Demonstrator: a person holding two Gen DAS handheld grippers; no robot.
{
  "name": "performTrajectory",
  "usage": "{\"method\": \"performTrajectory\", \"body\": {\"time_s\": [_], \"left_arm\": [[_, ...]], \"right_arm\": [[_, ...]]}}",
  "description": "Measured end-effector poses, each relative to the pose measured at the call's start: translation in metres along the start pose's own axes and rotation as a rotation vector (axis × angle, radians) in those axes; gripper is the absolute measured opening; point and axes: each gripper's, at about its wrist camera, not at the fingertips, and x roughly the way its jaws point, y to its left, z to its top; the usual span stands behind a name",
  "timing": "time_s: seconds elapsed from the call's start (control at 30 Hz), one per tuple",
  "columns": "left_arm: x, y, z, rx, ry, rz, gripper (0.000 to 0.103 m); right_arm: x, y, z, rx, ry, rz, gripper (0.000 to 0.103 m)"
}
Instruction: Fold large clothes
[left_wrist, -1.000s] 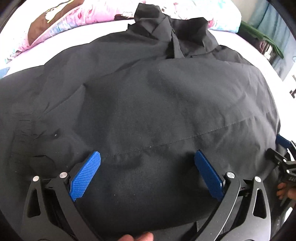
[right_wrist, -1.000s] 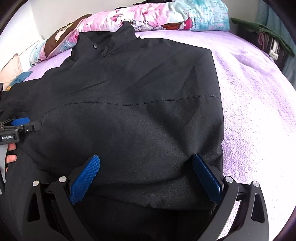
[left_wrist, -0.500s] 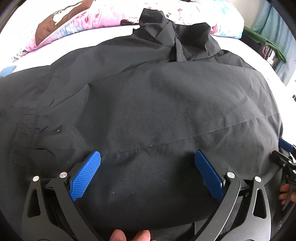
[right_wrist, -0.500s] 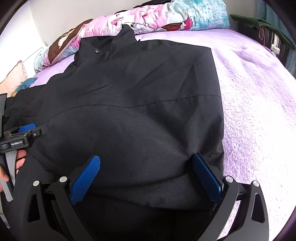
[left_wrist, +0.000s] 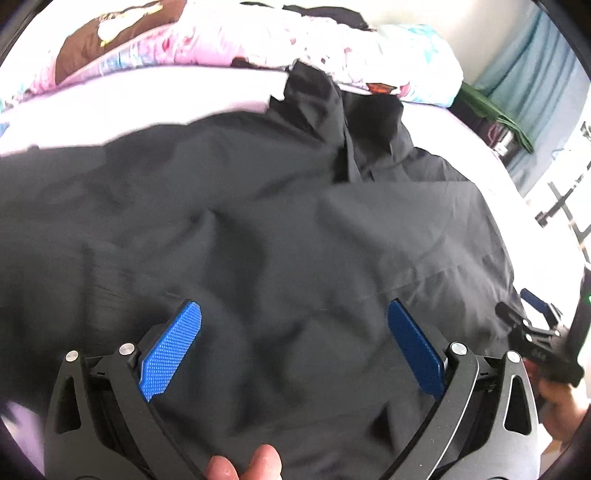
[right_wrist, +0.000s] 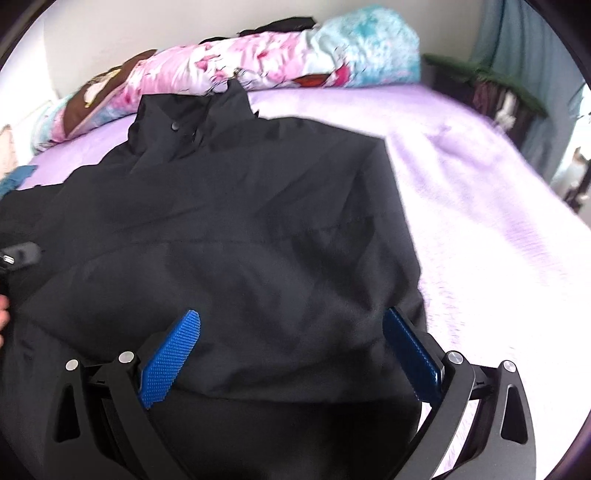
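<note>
A: Black cloth right up close, filling the gap between the blue pads (left_wrist: 170, 354). Big black jacket (left_wrist: 295, 229), spread flat on the purple bed (right_wrist: 480, 221).

B: Left tool (left_wrist: 293, 305) spread wide, holding nothing. Right tool (right_wrist: 291, 313) wide too, also empty, hanging over the bottom end of the jacket near its side edge.

A: Soft to handle?

B: Looks soft and floppy. Thin and a bit smooth, so likely slippery. Big, so probably a little heavy and saggy when lifted. Nothing to break.

A: Where to grab?

B: Best at the bottom hem (right_wrist: 295, 397), close to each corner, one tool per side. Pinch the thick stitched edge, not the smooth middle. Squeeze well, or risk a slip.

A: And farther back?

B: Stitched line across the middle first. Then the collar (right_wrist: 192, 110) with a small round snap (right_wrist: 174, 126), bunched up right by the pink and blue bedding (right_wrist: 277, 70) at the far end of the bed.

A: Any words to read?

B: None on the jacket. No tag or name showing. Maybe a tiny label on the other tool at the edge of the right view, but too blurry to tell.
</note>
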Motion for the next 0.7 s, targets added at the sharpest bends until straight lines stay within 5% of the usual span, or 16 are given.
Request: {"method": "performTrajectory", "body": {"time_s": [0.23, 0.47, 0.7], "left_arm": [[-0.041, 0.065, 0.008, 0.063, 0.027, -0.029, 0.097], [-0.065, 0.116, 0.009, 0.111, 0.018, -0.018, 0.097], [-0.101, 0.171, 0.023, 0.051, -0.025, -0.004, 0.097]], "right_arm": [[-0.034, 0.059, 0.017, 0.034, -0.006, -0.138, 0.097], [-0.048, 0.118, 0.030, -0.015, -0.004, -0.100, 0.097], [-0.038, 0.175, 0.044, -0.044, -0.002, -0.053, 0.097]]}}
